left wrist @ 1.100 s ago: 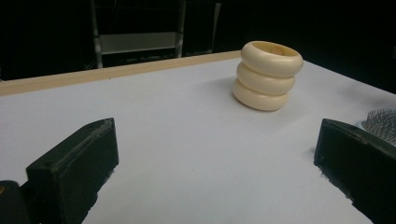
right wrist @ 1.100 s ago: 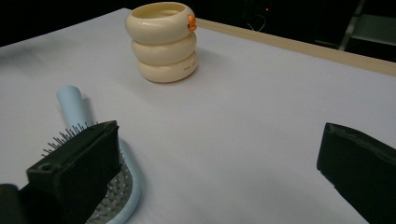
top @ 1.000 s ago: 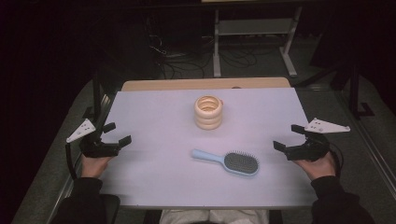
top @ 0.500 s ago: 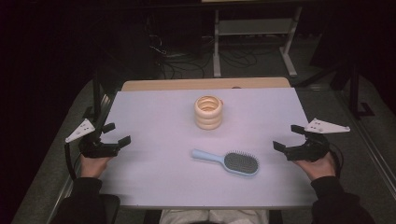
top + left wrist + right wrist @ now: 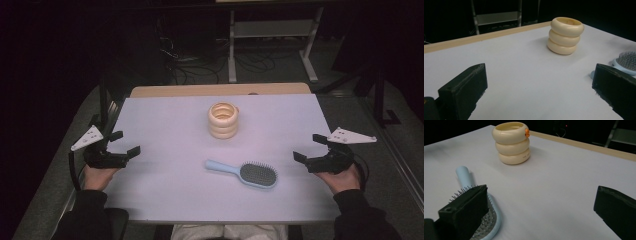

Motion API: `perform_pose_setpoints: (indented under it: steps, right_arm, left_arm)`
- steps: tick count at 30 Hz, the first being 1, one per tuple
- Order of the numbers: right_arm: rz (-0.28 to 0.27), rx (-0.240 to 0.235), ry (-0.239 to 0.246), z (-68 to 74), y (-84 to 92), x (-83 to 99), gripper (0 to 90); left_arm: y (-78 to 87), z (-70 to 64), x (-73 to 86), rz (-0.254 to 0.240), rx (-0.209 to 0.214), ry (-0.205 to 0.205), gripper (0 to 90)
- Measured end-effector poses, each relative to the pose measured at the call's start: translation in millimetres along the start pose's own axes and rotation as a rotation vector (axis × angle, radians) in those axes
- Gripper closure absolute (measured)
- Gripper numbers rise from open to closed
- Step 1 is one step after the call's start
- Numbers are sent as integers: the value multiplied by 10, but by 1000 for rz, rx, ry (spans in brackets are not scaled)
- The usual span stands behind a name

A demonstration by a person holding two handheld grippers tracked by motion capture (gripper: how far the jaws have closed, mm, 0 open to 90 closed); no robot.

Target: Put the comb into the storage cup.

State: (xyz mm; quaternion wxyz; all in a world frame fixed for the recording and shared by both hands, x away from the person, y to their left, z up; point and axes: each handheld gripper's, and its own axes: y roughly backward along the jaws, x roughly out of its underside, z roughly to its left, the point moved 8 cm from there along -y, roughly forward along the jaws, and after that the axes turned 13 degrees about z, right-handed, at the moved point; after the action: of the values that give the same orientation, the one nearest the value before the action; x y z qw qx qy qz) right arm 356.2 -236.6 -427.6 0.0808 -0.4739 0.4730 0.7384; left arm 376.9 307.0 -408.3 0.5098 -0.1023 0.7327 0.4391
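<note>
I hold my left gripper (image 5: pixel 123 146) and right gripper (image 5: pixel 308 147) wide open and empty at the counter's (image 5: pixel 165 195) left and right edges, flanking the blue hairbrush (image 5: pixel 245 171) lying near-centre and the cream ring-stack holder (image 5: pixel 223 120) beyond it, ready to reach in.

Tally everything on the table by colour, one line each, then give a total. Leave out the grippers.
Cream: 1, the ribbed three-tier holder, with a small orange tab on its rim.
Light blue: 1, the hairbrush, bristles up.
Total: 2
</note>
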Motion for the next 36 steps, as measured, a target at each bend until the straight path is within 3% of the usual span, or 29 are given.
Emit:
perform_pose_setpoints:
  steps: [14, 23, 32, 36]
  right_arm:
    - [7, -4, 0, 9, -14, 8, 0]
    - [7, -4, 1, 8, -19, 11, 0]
    - [6, 2, 7, 19, -21, 8, 0]
    - [8, 2, 10, 23, -25, 10, 0]
  left_arm:
    - [9, -135, -210, 36, 25, -88, 0]
    - [-96, -122, -292, 71, 40, -94, 0]
    - [-132, -258, -418, 81, 67, -154, 0]
    - [-162, -283, -451, 89, 78, -162, 0]
